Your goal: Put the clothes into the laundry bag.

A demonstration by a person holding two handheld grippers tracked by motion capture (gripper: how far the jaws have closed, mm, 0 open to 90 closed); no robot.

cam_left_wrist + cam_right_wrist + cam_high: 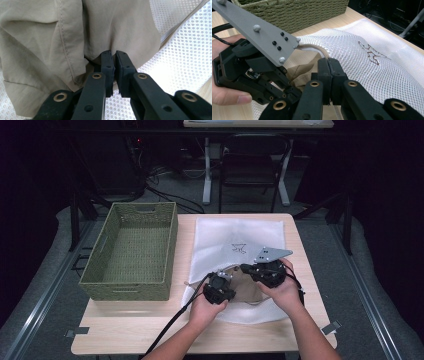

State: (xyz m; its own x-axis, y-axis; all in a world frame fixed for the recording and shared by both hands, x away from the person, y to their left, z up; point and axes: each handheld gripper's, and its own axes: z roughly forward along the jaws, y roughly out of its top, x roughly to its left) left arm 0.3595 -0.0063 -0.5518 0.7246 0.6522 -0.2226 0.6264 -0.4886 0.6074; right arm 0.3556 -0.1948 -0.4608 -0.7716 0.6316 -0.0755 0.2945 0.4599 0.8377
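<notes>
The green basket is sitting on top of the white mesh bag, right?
No. In the high view the green basket stands on the bare table, beside the white mesh bag and to its left, not on top of it.

The tool pinches beige cloth over white mesh bag.

Setting: lab-type recording room. Evidence: dark curtained walls, grey carpet floor, tangled black cables at upper centre, black folding chair, light wooden table.
</notes>
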